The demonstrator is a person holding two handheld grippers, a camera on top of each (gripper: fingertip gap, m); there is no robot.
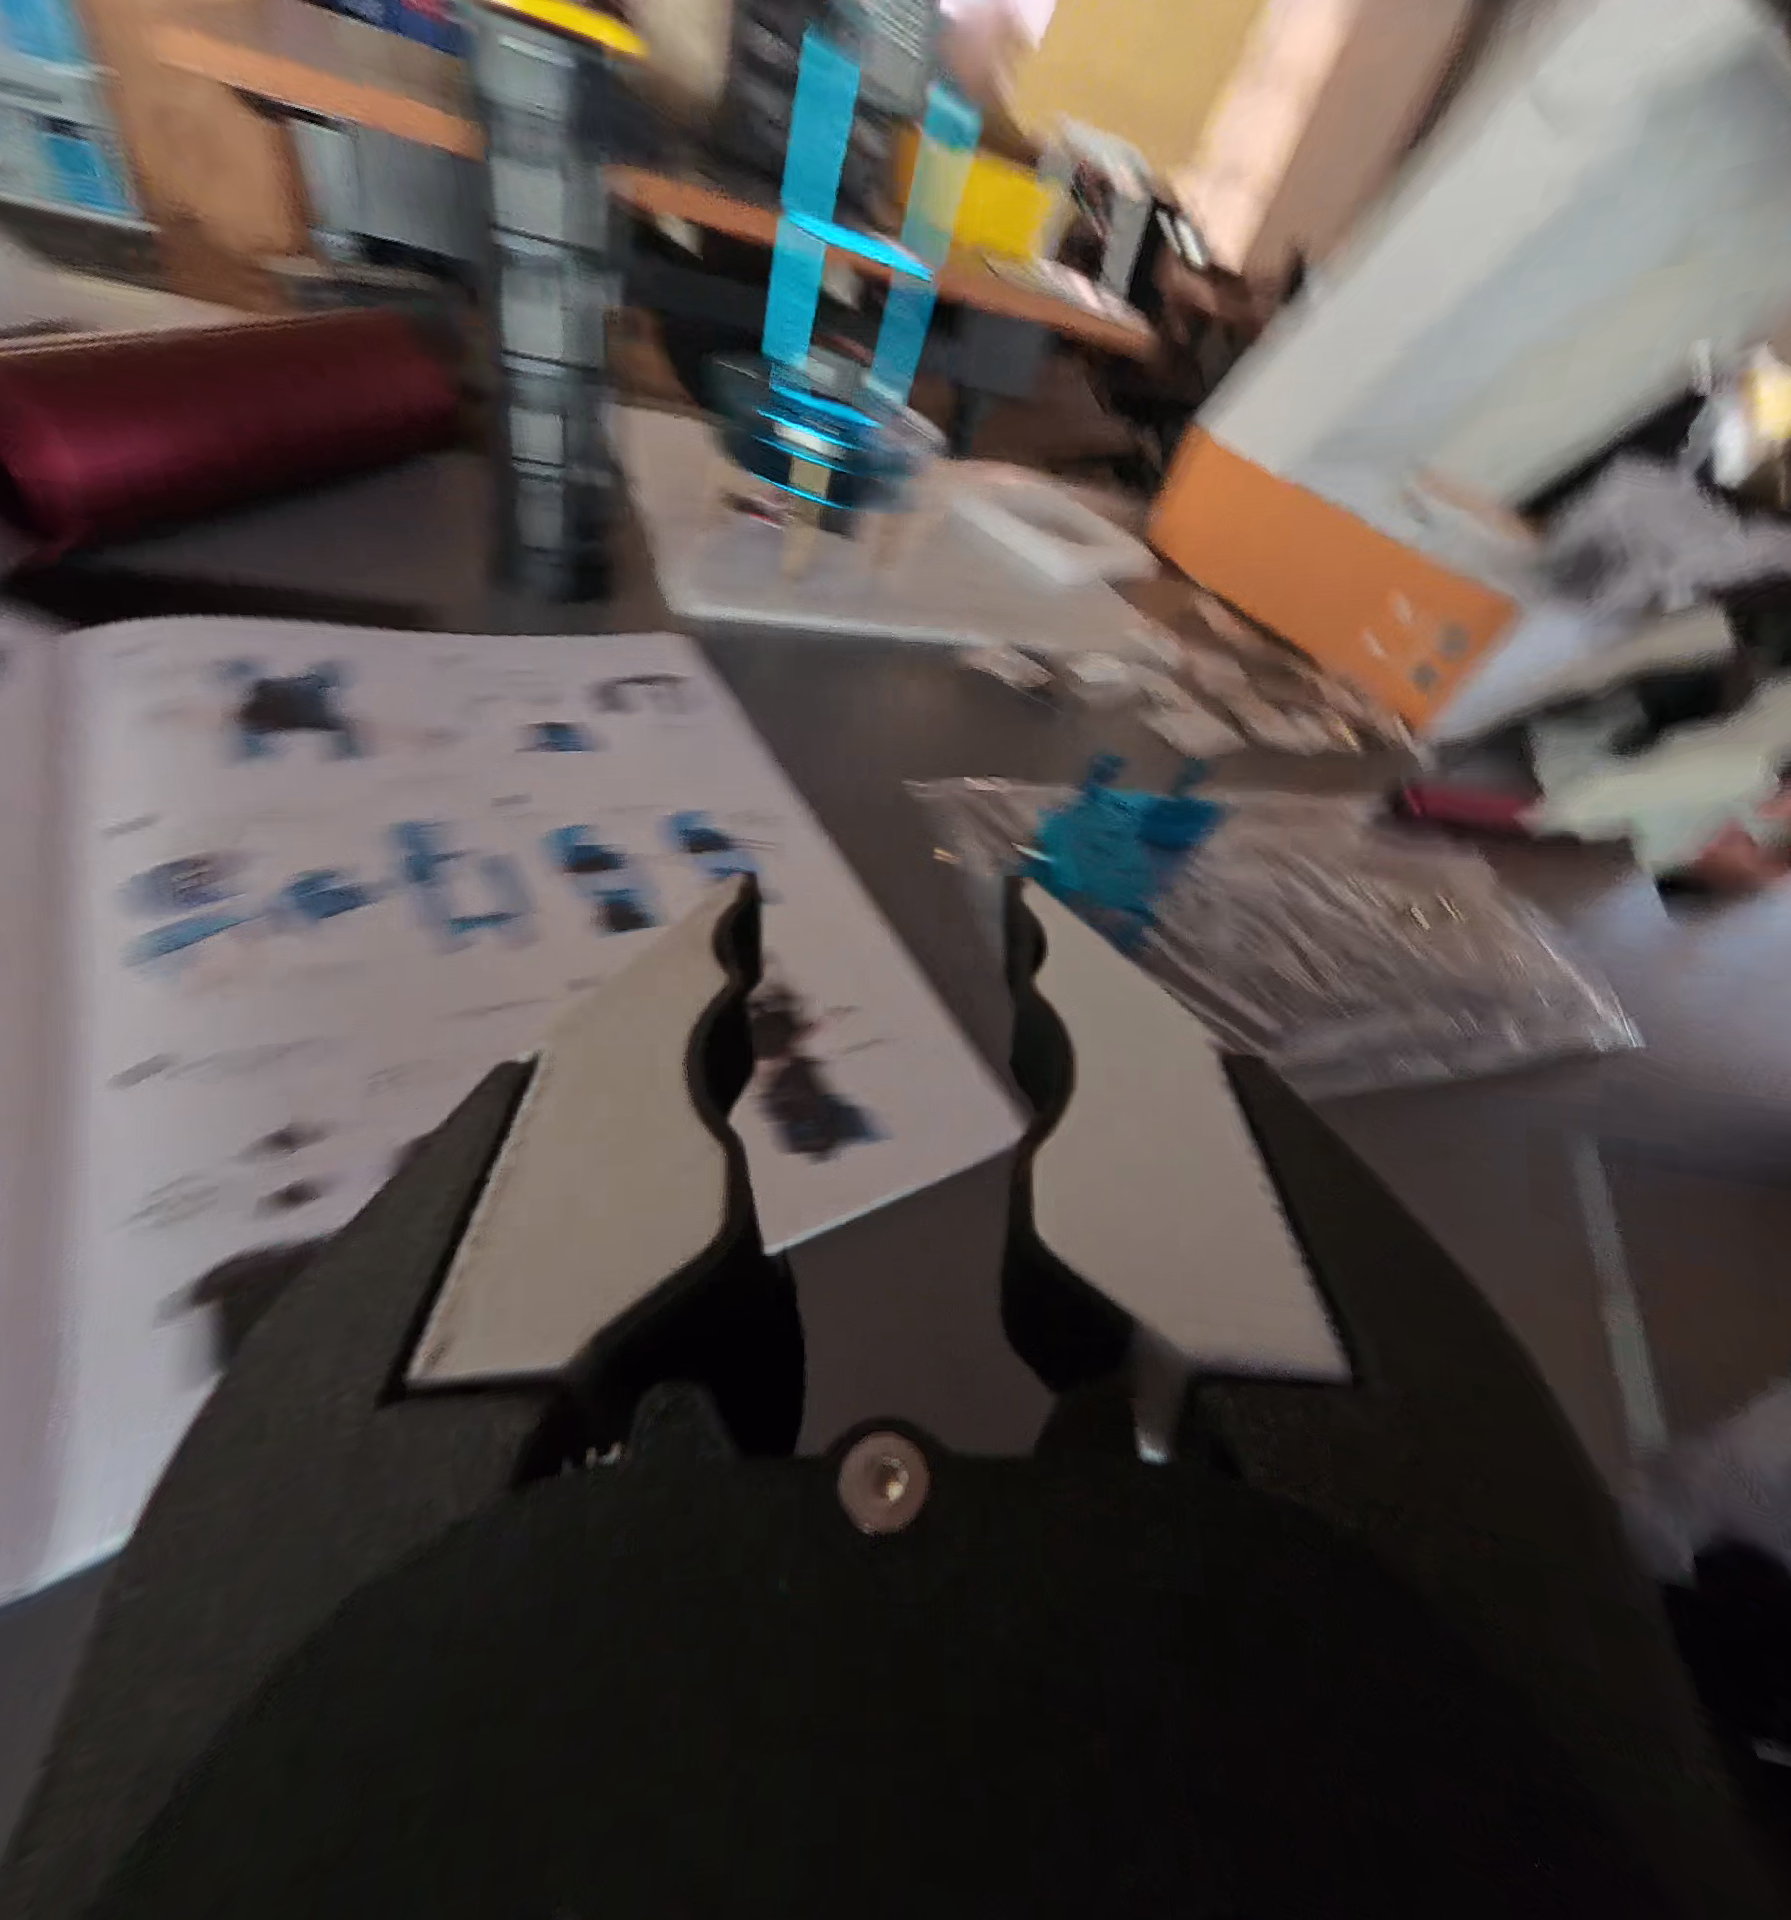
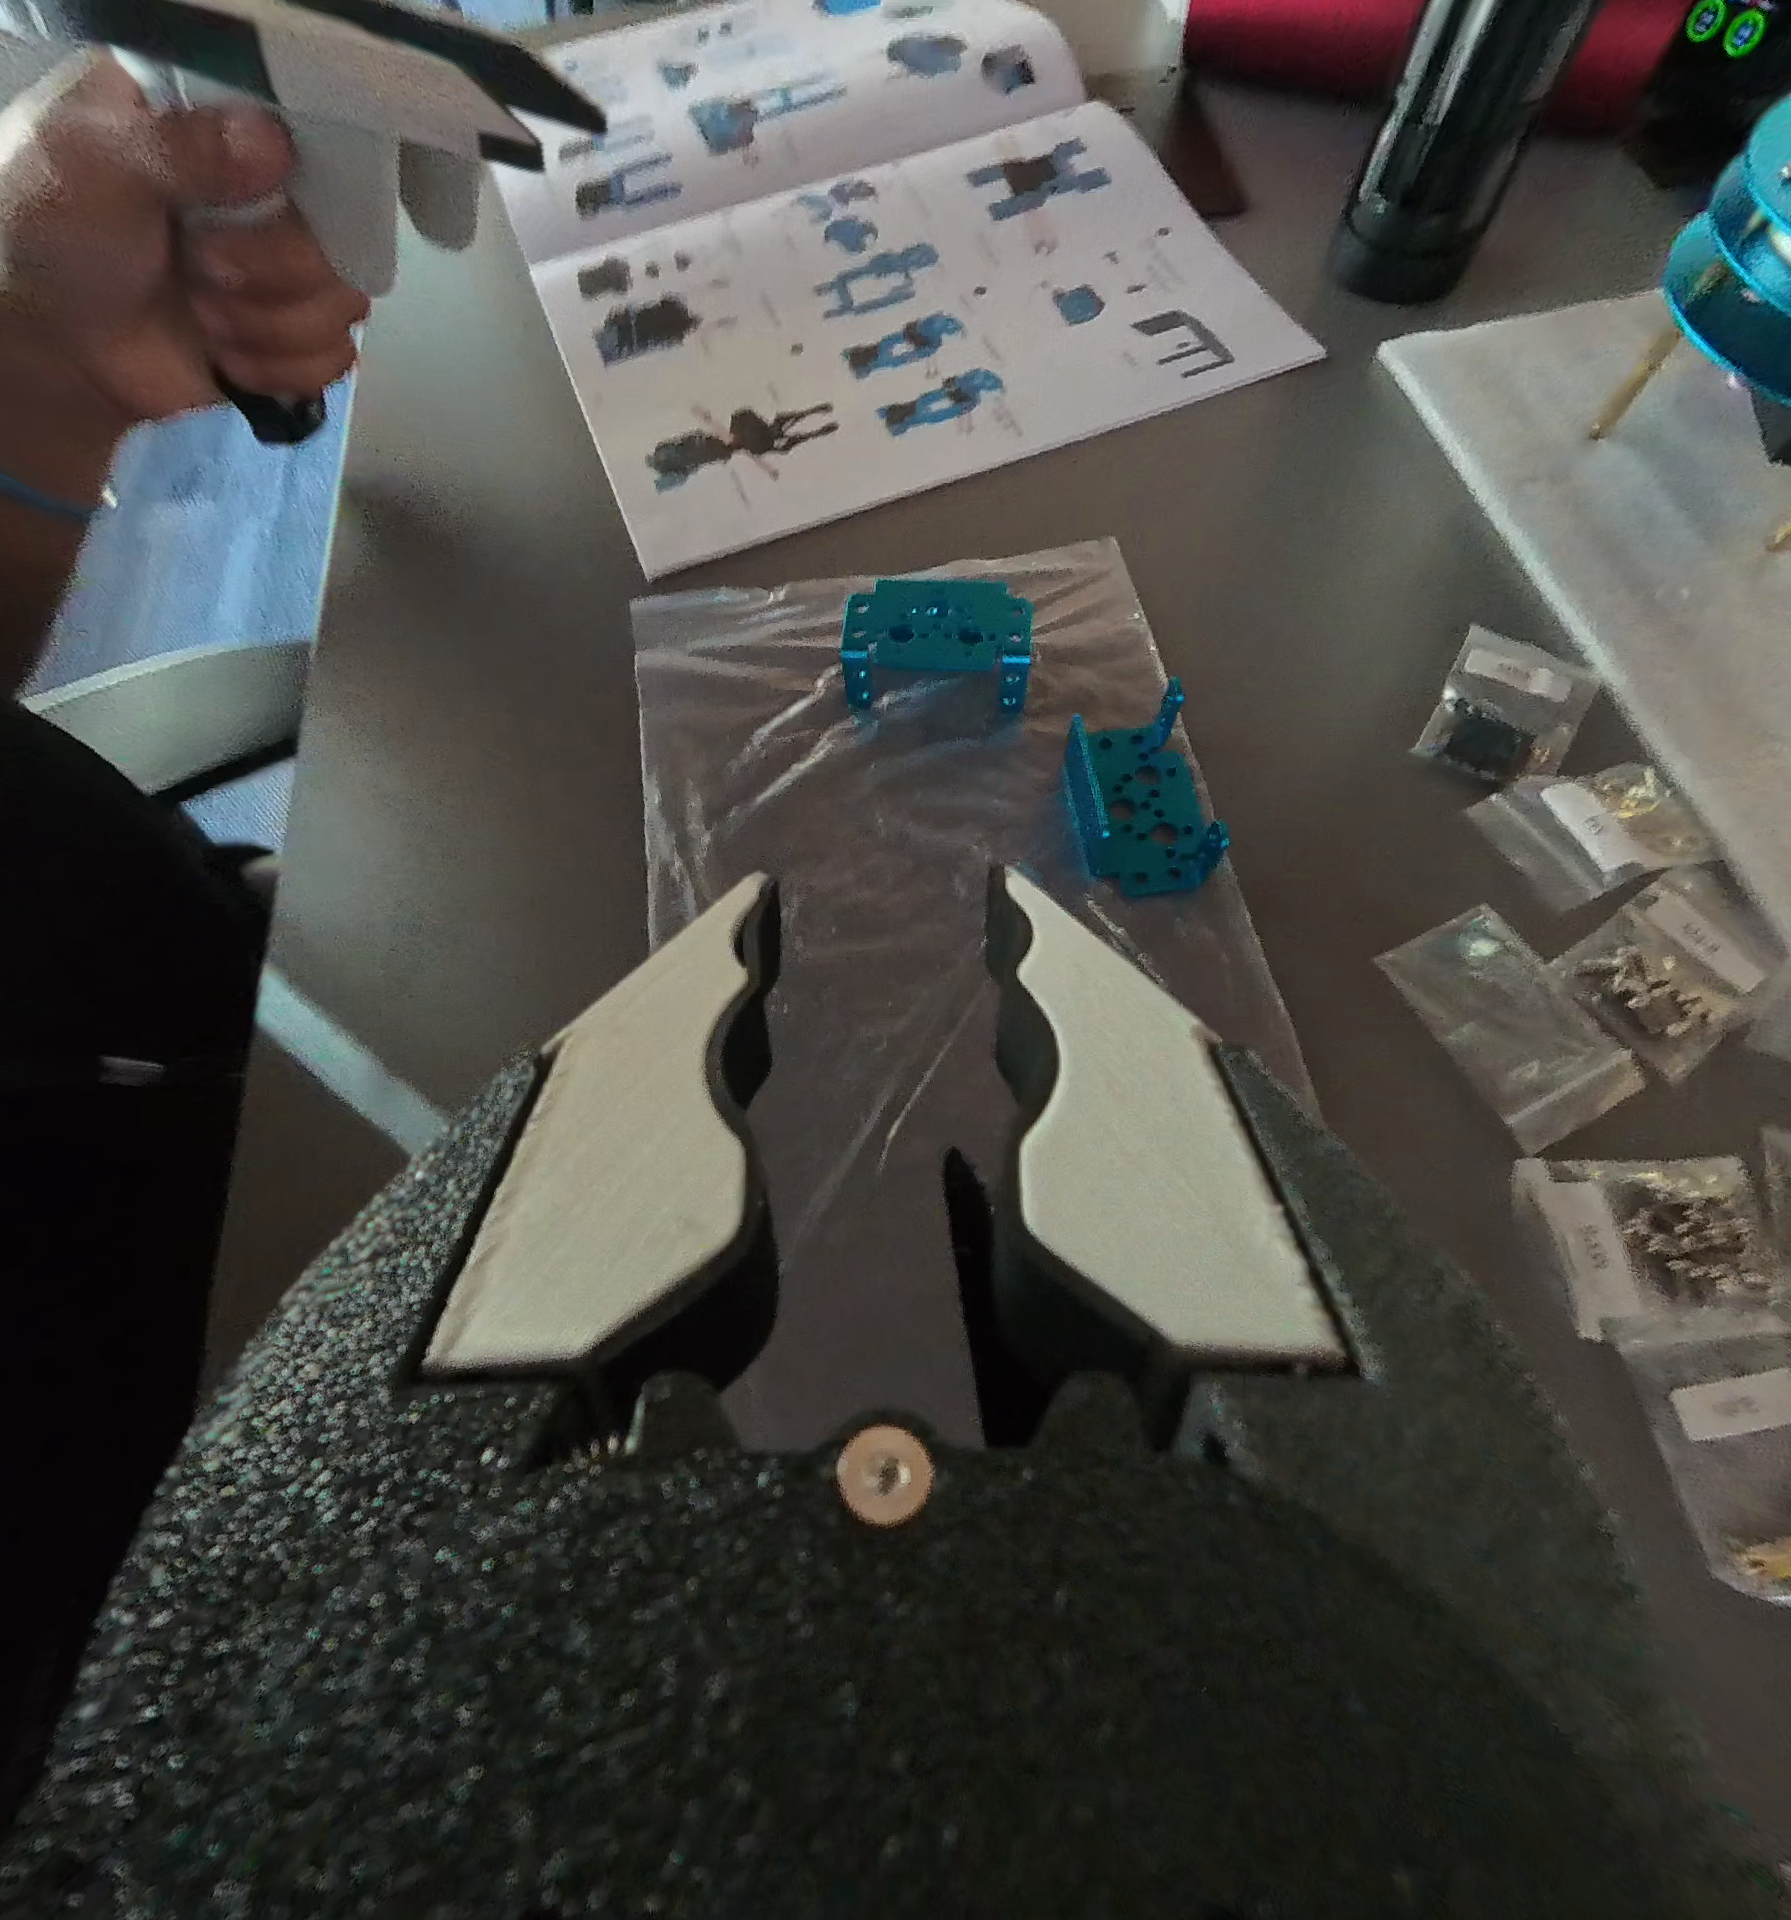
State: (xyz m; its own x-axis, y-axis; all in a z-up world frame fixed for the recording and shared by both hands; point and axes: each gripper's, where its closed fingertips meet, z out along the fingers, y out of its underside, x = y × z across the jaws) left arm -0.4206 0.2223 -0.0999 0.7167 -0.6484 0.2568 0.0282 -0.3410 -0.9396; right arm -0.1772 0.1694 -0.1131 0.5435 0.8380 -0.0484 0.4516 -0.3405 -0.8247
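Observation:
Two blue metal brackets lie on a clear plastic bag on the grey table: one farther off, one to its right at the bag's edge. My right gripper is open and empty above the near part of the bag, short of both brackets. My left gripper is open and empty, hovering over the edge of an open instruction booklet; the brackets show blurred just right of its tips. The left gripper also shows in the right wrist view, held by a hand.
The booklet lies behind the bag. Several small bags of screws lie at the right. A blue assembly on brass legs stands on a white board. A dark bottle and a red case stand behind. The tips of one gripper are about 25 cm away from the tips of the other.

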